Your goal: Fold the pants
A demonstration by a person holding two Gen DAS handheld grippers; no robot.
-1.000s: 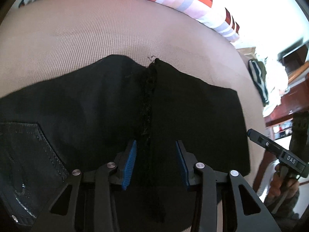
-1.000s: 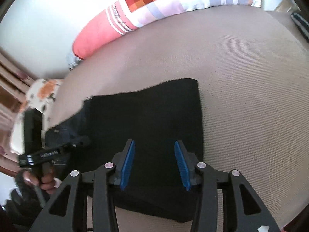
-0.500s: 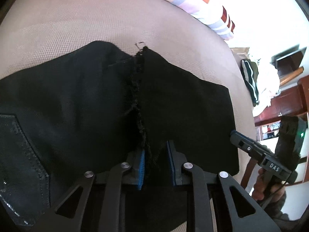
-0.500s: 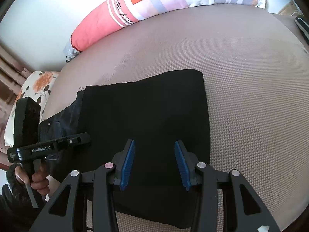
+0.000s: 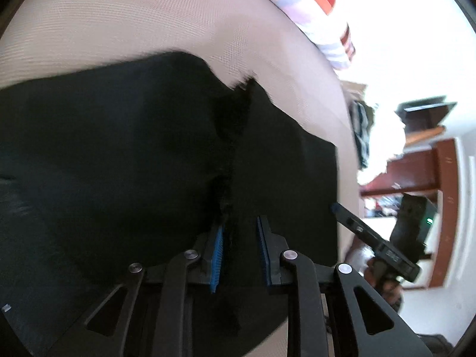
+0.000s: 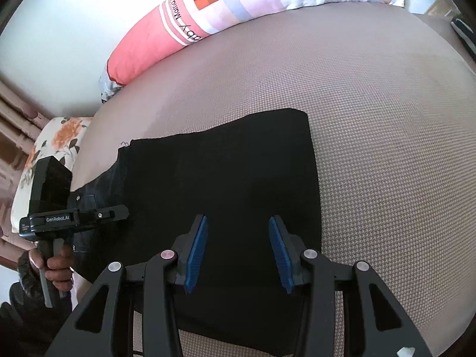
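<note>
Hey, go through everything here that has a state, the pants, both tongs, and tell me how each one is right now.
Pants: folded over, lying flat on the bed.
Left tongs: just been closing, now apparently pinching the pants at their frayed edge.
Right tongs: open, poised over the pants, gripping nothing.
Bolster pillow: lying along the bed's far edge.

daylight floods in, blown out white at upper right of the left wrist view, which is motion-blurred; the right wrist view is sharp; fisheye bends both edges.
</note>
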